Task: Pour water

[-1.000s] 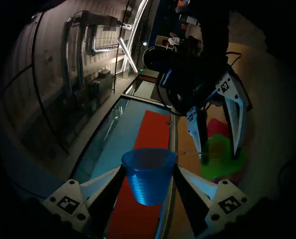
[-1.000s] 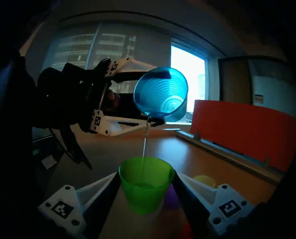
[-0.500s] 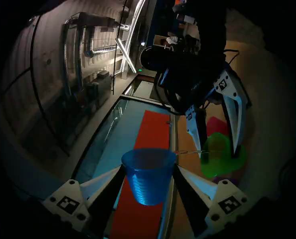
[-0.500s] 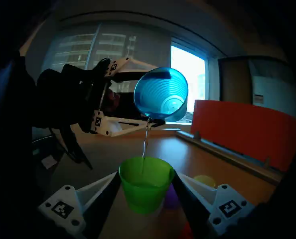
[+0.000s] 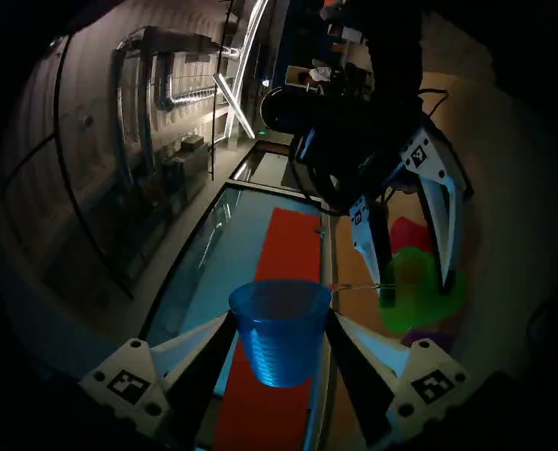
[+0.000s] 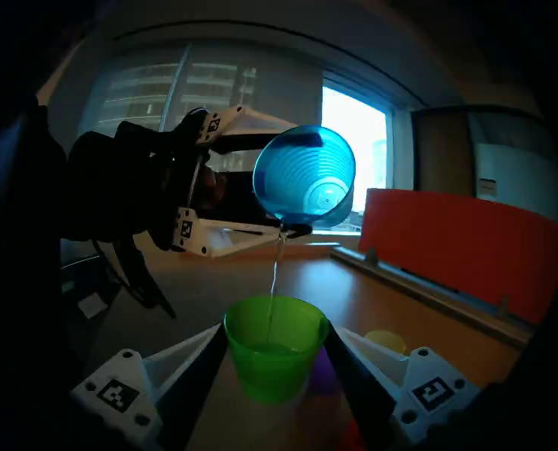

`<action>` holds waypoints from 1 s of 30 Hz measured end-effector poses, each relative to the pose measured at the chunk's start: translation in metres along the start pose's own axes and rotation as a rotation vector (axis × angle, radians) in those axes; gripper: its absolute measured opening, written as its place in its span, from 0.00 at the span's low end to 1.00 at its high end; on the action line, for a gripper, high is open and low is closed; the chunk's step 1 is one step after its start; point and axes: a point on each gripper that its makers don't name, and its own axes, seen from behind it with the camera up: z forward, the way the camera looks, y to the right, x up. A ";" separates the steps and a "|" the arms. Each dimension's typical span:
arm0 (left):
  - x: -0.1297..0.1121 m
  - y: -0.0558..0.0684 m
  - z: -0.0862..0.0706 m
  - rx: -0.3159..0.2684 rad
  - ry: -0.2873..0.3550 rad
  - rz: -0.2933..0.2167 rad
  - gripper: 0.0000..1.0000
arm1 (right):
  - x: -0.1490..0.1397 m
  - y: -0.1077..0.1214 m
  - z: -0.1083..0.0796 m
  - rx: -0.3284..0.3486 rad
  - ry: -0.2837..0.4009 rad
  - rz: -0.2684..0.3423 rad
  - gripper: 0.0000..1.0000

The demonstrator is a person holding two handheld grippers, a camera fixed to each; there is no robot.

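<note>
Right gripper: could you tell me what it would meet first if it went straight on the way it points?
Probably the blue cup in the left gripper, which sits close to dead ahead; depth is unclear.

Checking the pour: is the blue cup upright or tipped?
Tipped. The blue cup lies on its side, a thin stream running from its rim into the green cup below.

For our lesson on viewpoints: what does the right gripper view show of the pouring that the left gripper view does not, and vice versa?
Right gripper view: into the tipped blue cup, and water pooled in the green cup. Left gripper view: the blue cup's ribbed outside and ceiling pipes. Shared: both cups and the thin stream between them.
</note>
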 end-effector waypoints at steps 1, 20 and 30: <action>0.000 0.000 0.000 0.000 0.000 0.001 0.84 | 0.000 0.000 0.000 0.000 0.000 0.000 0.91; -0.002 0.001 0.000 -0.005 -0.007 0.045 0.84 | -0.001 -0.001 -0.002 -0.001 0.000 0.000 0.90; -0.002 -0.001 0.002 0.002 -0.005 0.059 0.83 | -0.002 0.000 -0.002 0.000 0.000 0.001 0.90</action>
